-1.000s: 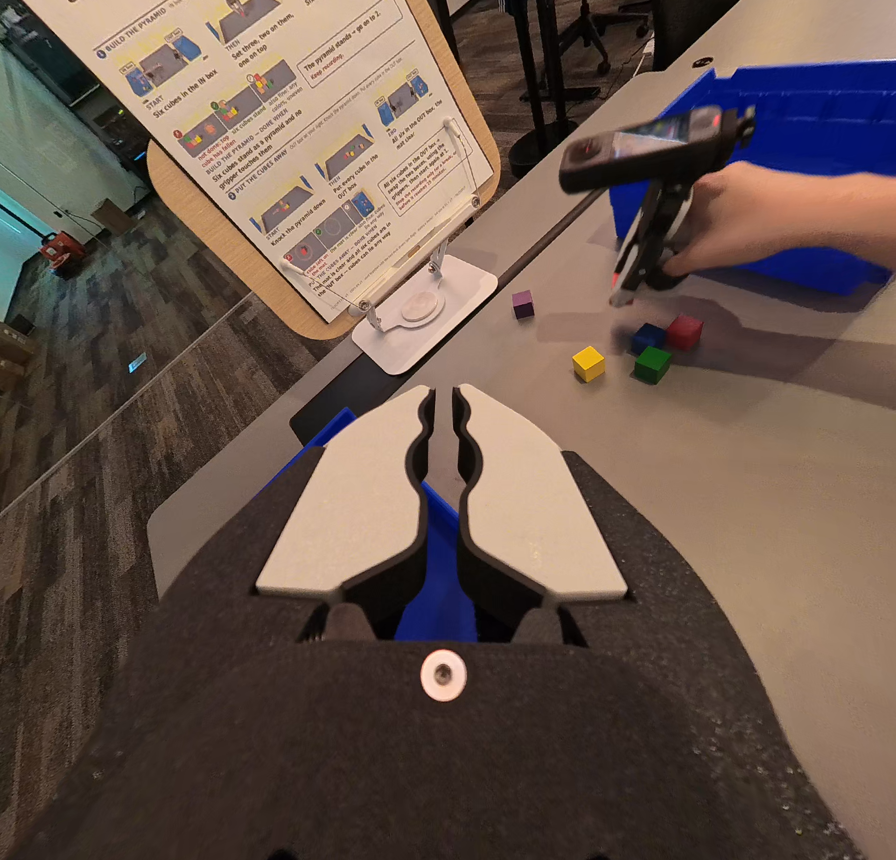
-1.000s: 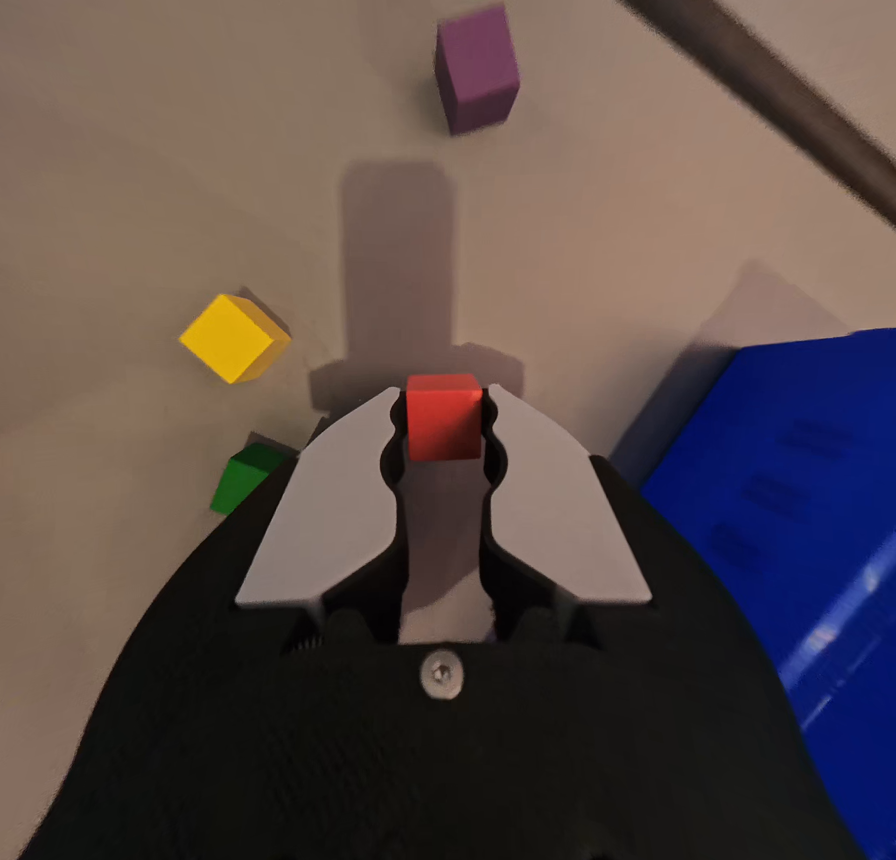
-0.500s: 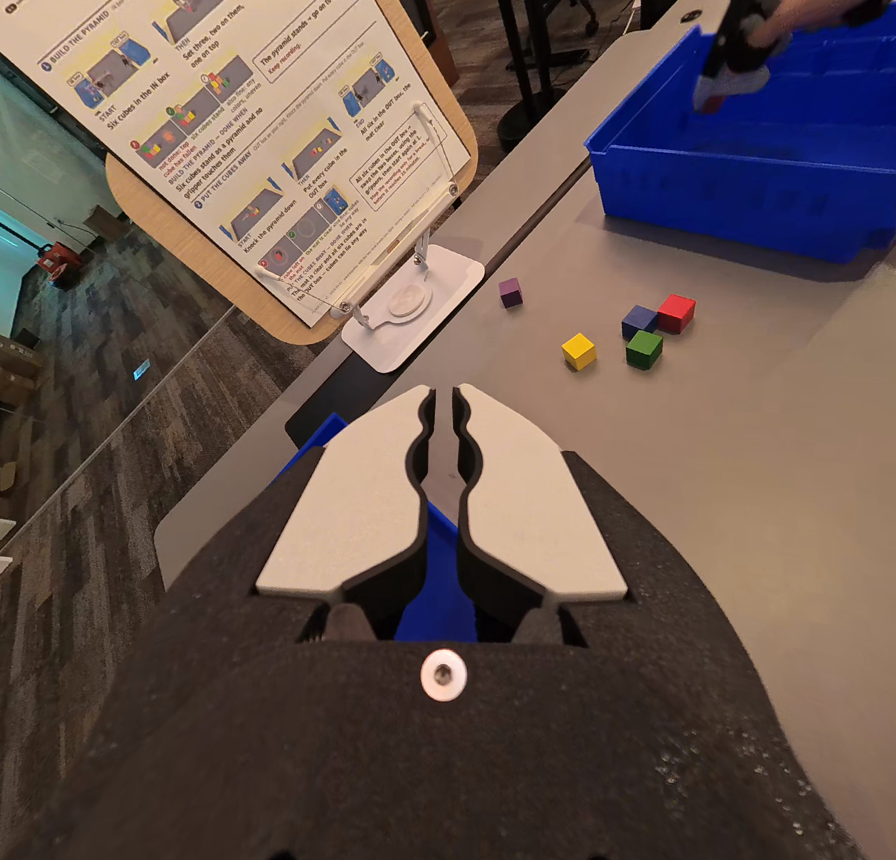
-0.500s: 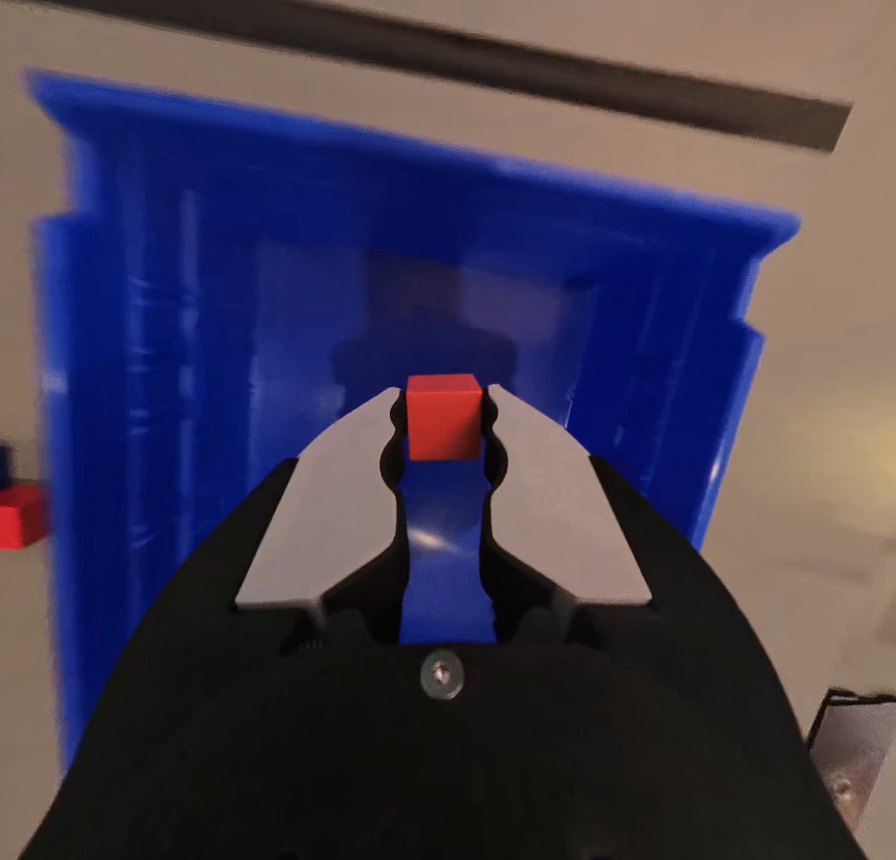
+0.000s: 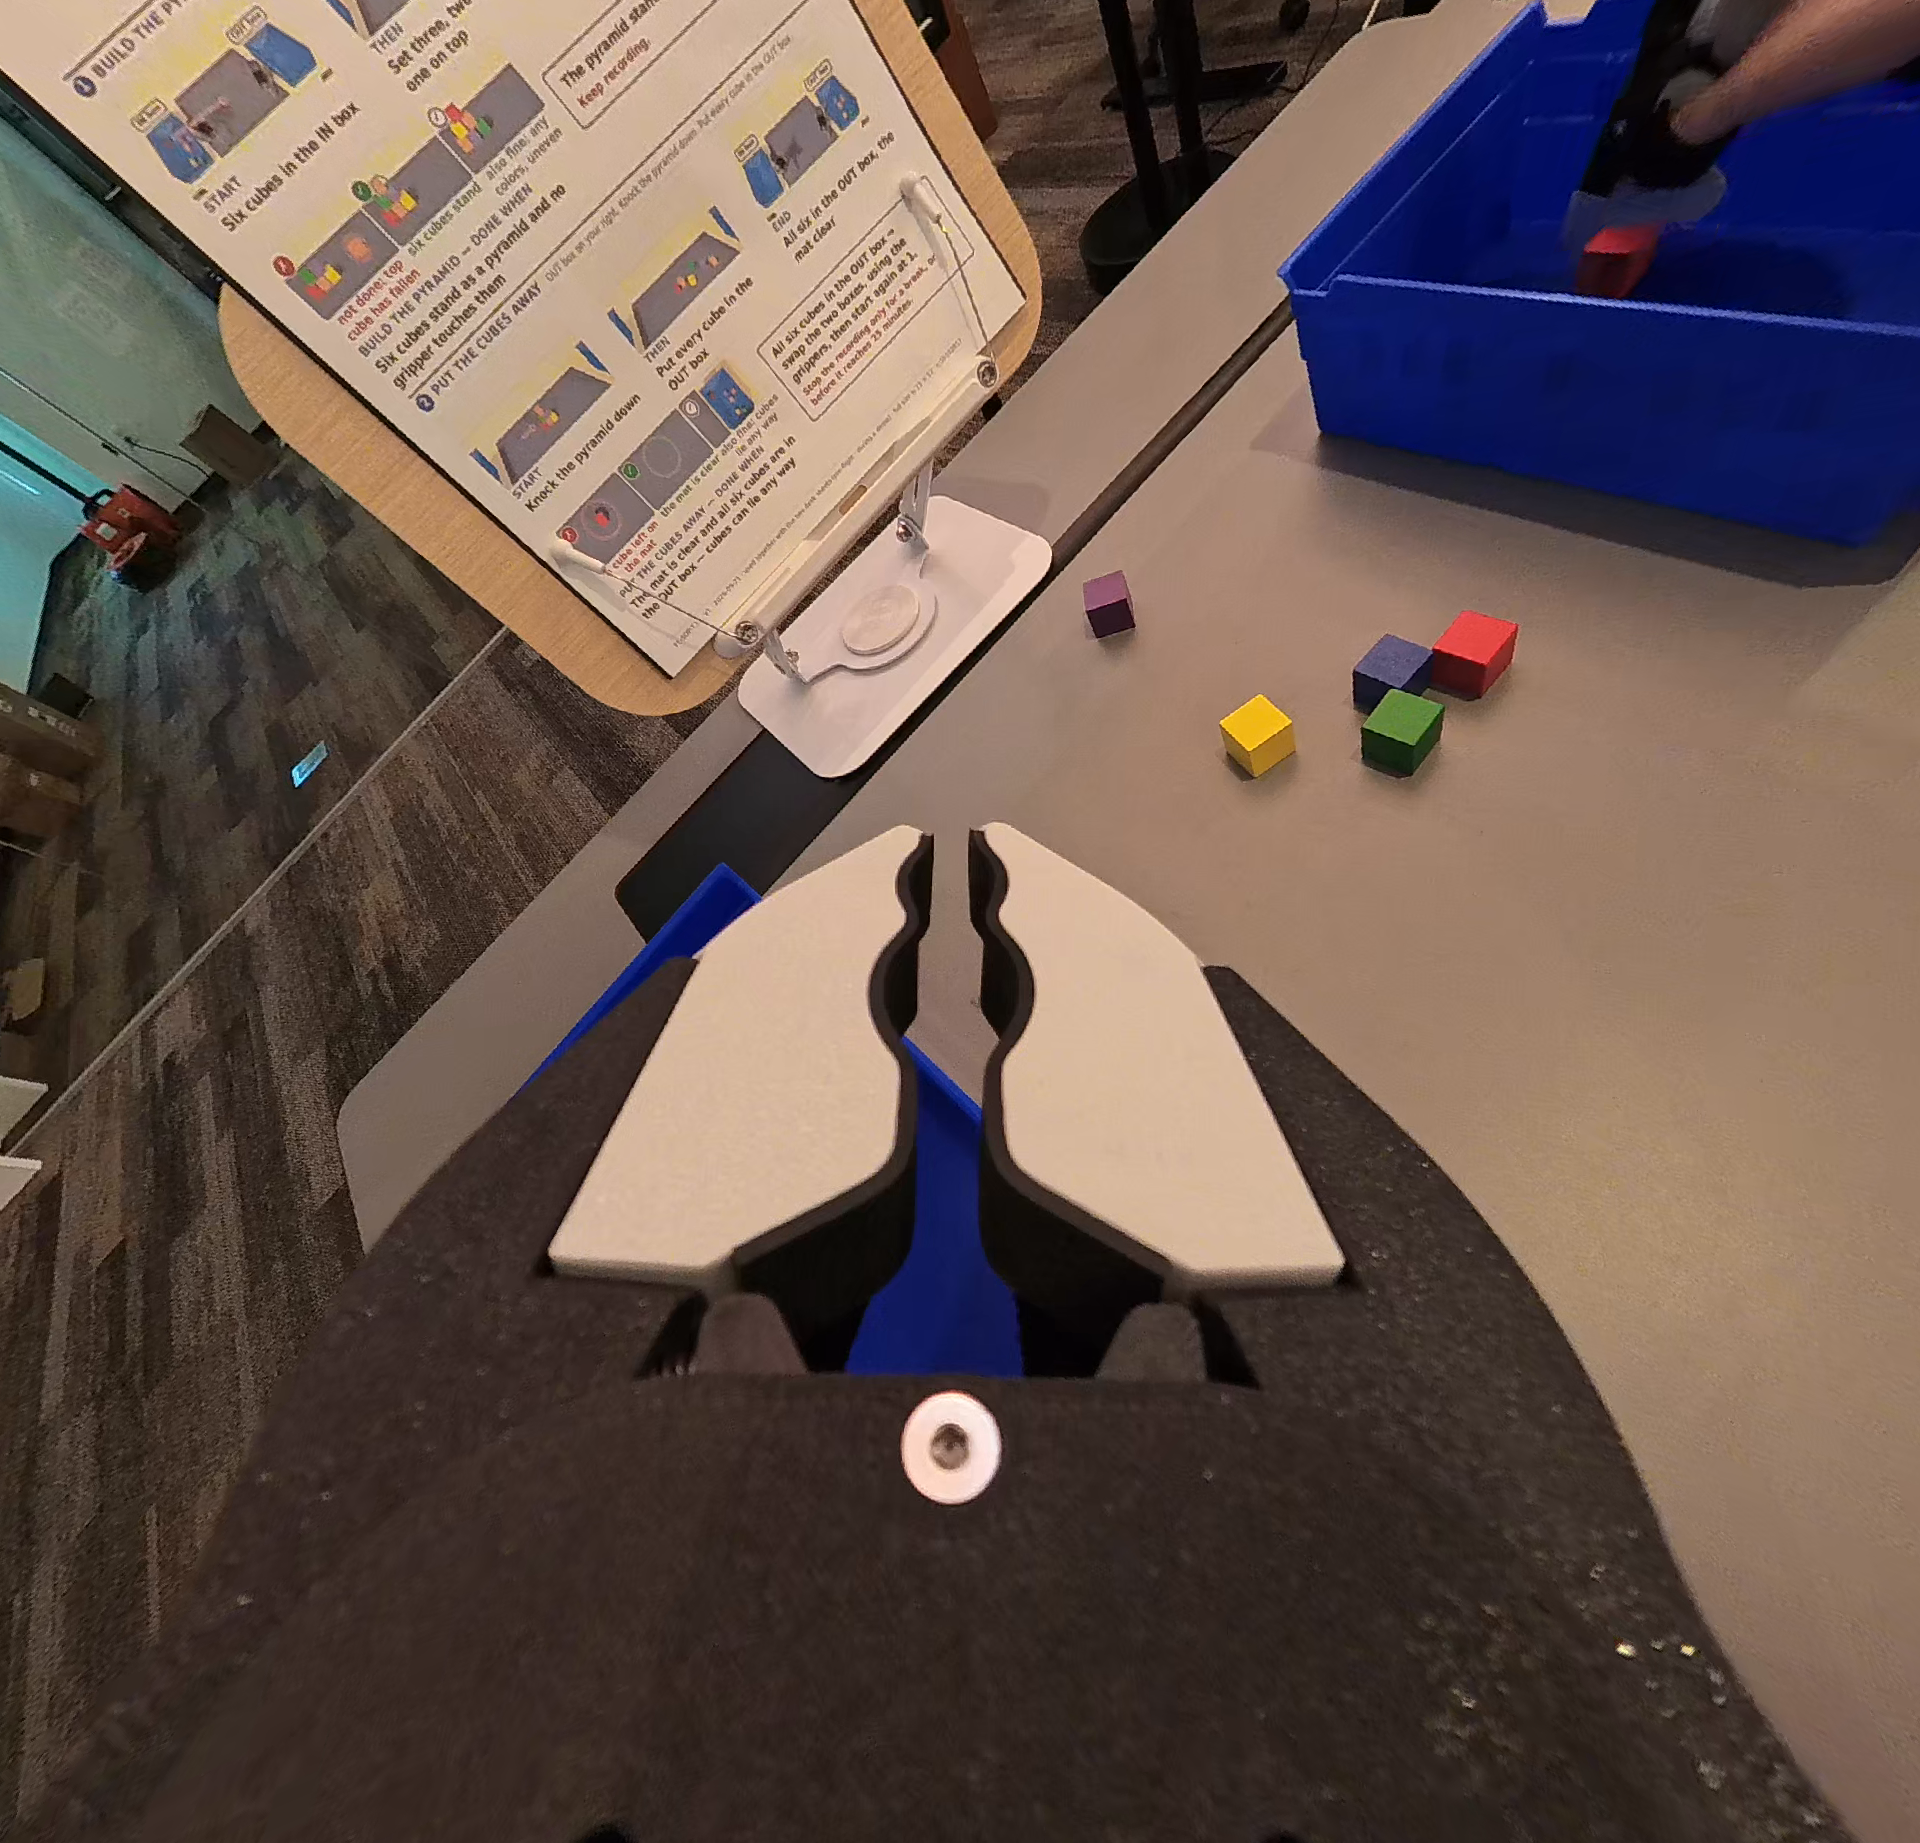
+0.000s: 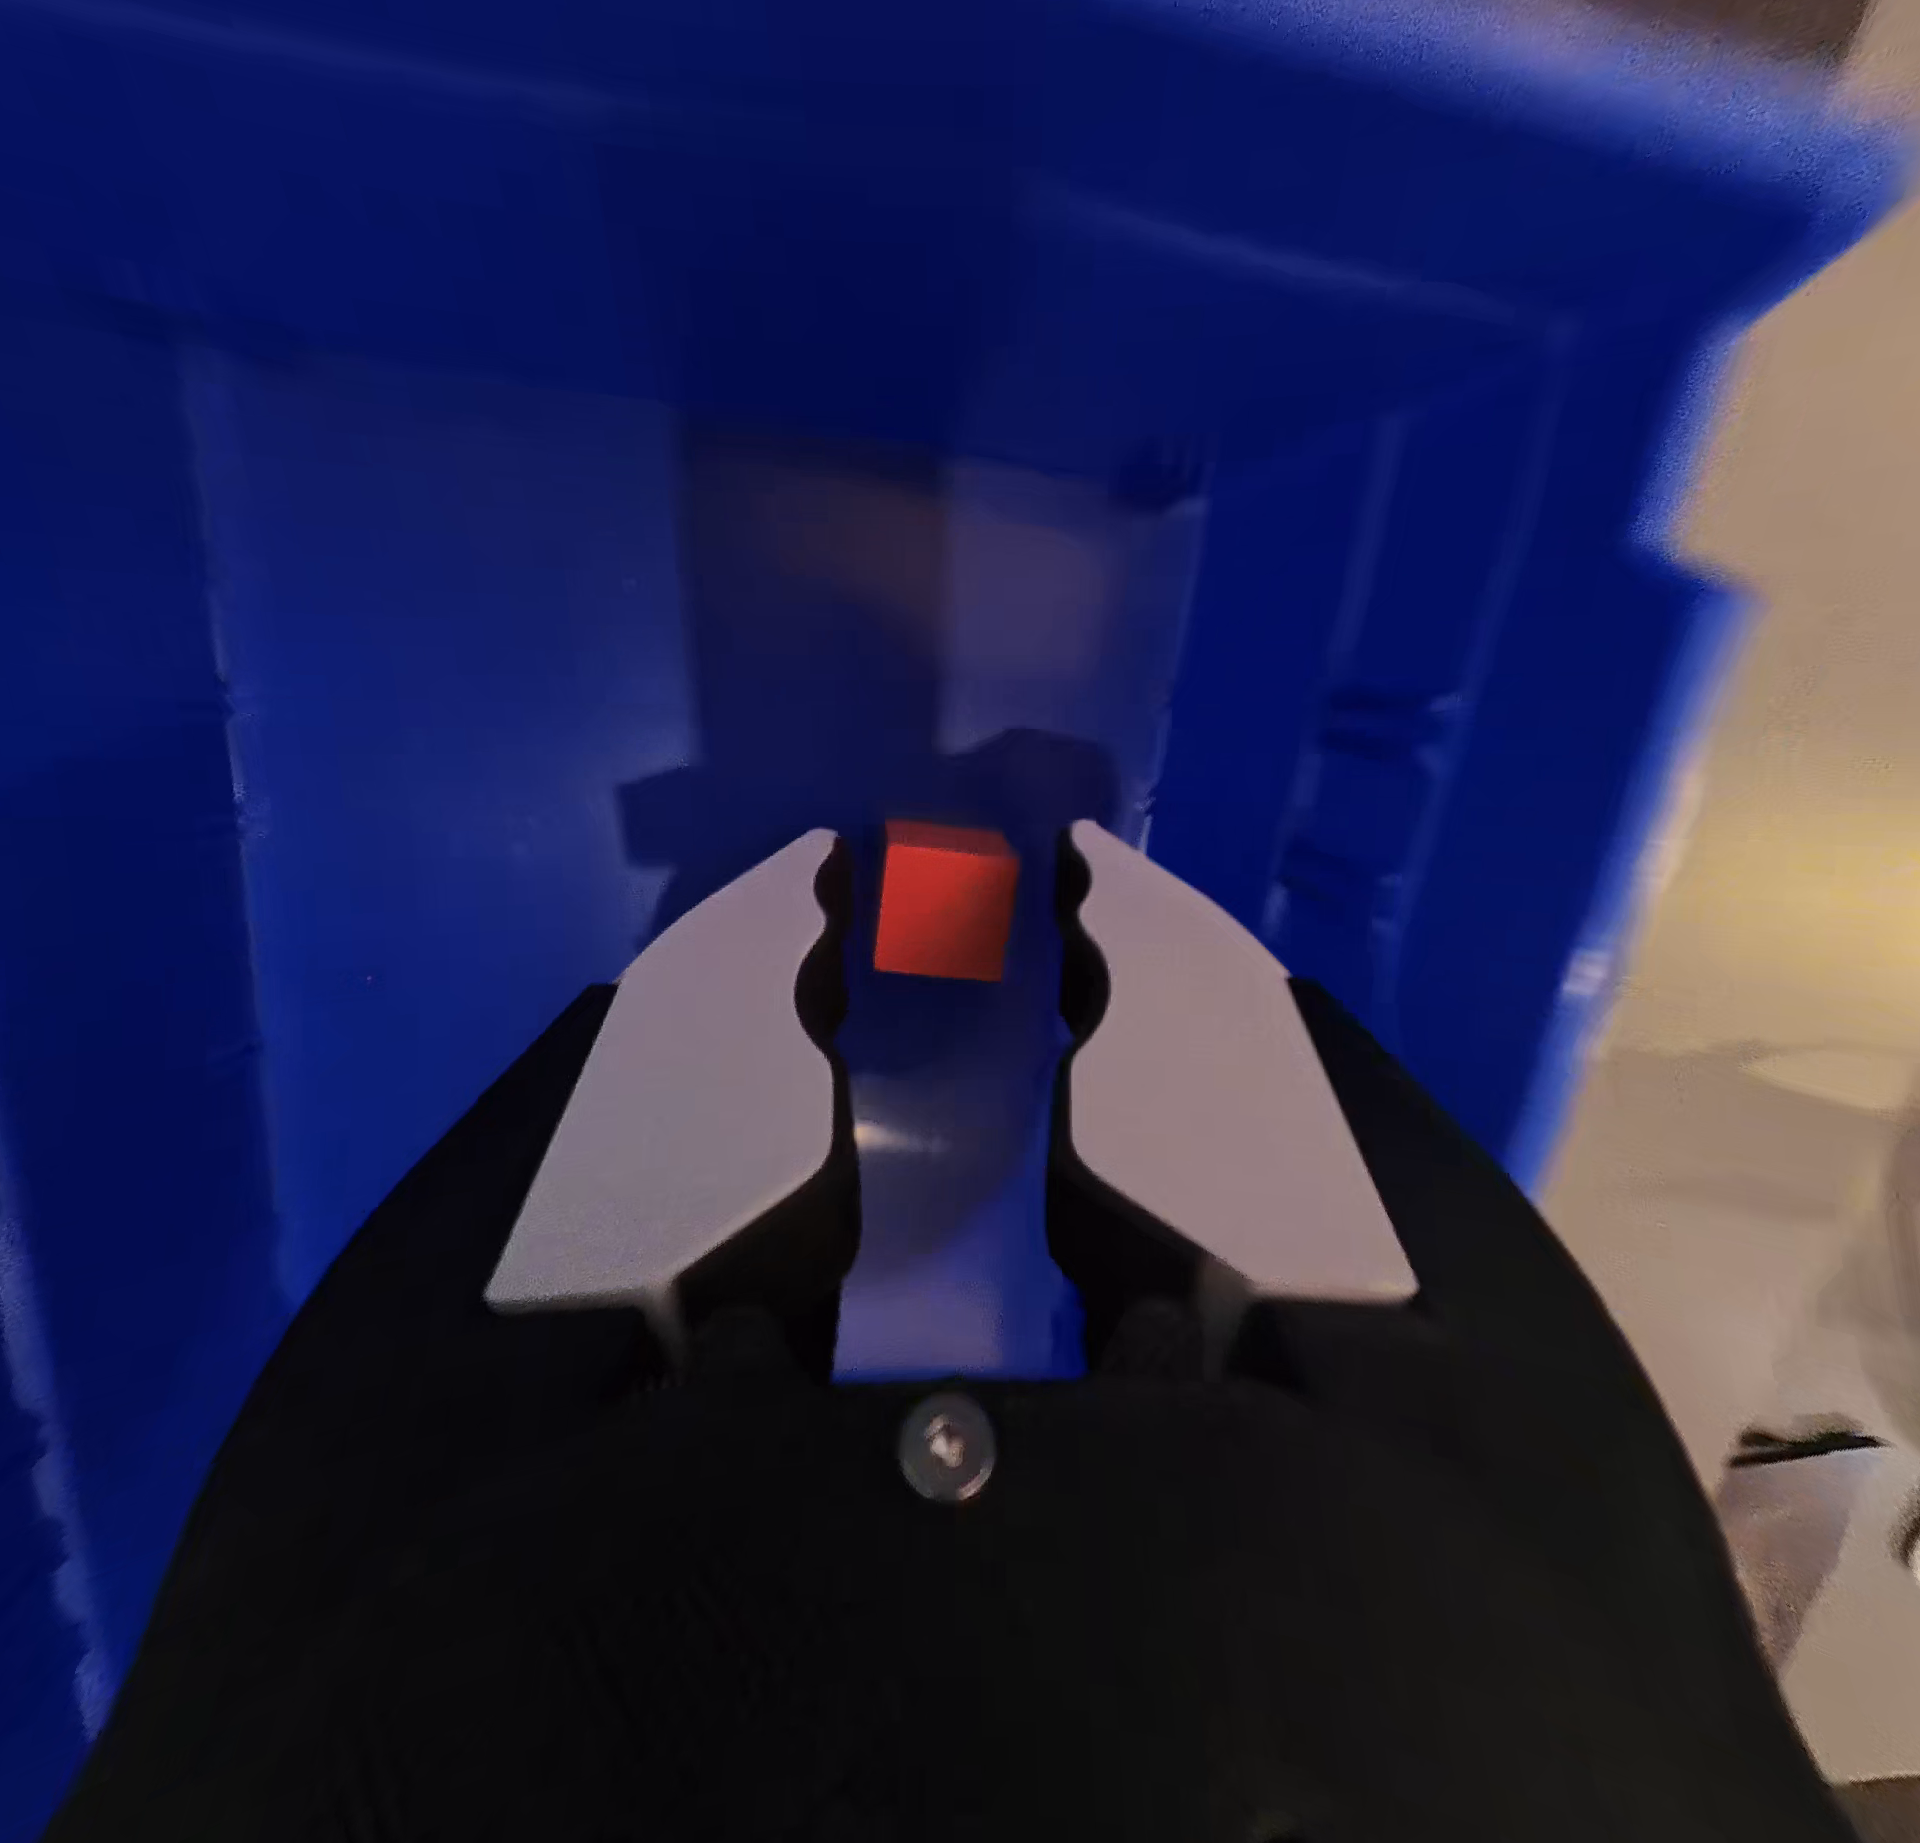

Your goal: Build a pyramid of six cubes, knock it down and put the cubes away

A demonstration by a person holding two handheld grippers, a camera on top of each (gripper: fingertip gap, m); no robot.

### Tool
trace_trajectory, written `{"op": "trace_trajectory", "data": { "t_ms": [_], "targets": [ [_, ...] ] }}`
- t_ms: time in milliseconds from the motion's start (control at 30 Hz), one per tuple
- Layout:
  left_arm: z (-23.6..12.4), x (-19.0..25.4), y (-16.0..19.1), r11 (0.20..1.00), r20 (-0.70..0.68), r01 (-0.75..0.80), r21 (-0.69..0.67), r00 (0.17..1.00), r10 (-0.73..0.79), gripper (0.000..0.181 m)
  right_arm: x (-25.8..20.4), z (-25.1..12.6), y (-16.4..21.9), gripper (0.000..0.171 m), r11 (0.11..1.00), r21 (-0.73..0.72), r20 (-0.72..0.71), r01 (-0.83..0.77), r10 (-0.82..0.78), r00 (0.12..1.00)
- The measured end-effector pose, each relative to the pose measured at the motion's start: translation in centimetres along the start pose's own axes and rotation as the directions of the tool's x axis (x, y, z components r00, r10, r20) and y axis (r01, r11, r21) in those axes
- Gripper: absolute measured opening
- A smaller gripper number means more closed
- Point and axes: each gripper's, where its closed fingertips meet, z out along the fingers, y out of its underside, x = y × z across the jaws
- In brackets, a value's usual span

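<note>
My right gripper (image 6: 951, 843) is open inside the blue bin (image 6: 416, 339). A red cube (image 6: 943, 900) sits loose between its fingers with a gap on each side. In the left wrist view that gripper (image 5: 1647, 198) hangs over the bin (image 5: 1558, 370) with the red cube (image 5: 1614, 261) just below it. On the grey table lie a purple cube (image 5: 1108, 604), a yellow cube (image 5: 1257, 733), a green cube (image 5: 1402, 731), a dark blue cube (image 5: 1392, 669) and a second red cube (image 5: 1475, 650). My left gripper (image 5: 951, 843) is shut and empty, well short of them.
An instruction board (image 5: 520, 235) on a white stand (image 5: 899, 630) stands at the table's far left edge. A second blue box (image 5: 686, 926) shows under my left gripper. A dark seam (image 5: 1174, 443) crosses the table. Carpeted floor lies to the left. There is about 55 cm between the tips of the two grippers.
My right gripper carried the red cube from the table into the blue bin, lowered it, then opened and let go of it. My left gripper stayed in place.
</note>
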Motion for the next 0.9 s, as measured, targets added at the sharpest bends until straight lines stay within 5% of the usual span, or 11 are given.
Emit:
{"op": "trace_trajectory", "data": {
  "t_ms": [100,200,333,433,567,900],
  "targets": [
    [-0.1,0.0,-0.1,1.0,0.002,0.0,0.003,1.0,0.0,0.006,-1.9,-6.0,-4.7,0.047,0.951,0.274,-0.096,0.14,-0.117,0.988],
    [0.0,0.1,-0.1,1.0,0.001,-0.006,-0.002,1.0,0.006,0.006,-11.9,-14.0,-7.4,0.042,0.731,0.566,-0.033,0.381,-0.442,0.896],
    [0.3,0.3,0.1,1.0,-0.004,-0.014,-0.017,1.0,0.014,0.006,-25.3,-14.2,0.2,0.041,0.38,0.563,0.143,0.734,-0.92,0.365],
    [0.2,0.5,0.1,1.0,-0.008,-0.023,-0.021,1.0,0.023,0.006,-27.0,-8.8,3.8,0.044,0.249,0.385,0.188,0.889,-0.964,0.188],
    [-0.1,0.6,-0.1,1.0,-0.011,-0.024,-0.007,1.0,0.024,0.006,-26.7,-4.6,5.7,0.046,0.199,0.234,0.243,0.952,-0.96,0.141],
    [0.1,0.5,0.1,1.0,-0.013,-0.024,-0.014,1.0,0.024,0.006,-26.8,-3.2,7.2,0.032,0.168,0.137,0.304,0.976,-0.945,0.12]
  ]
}}
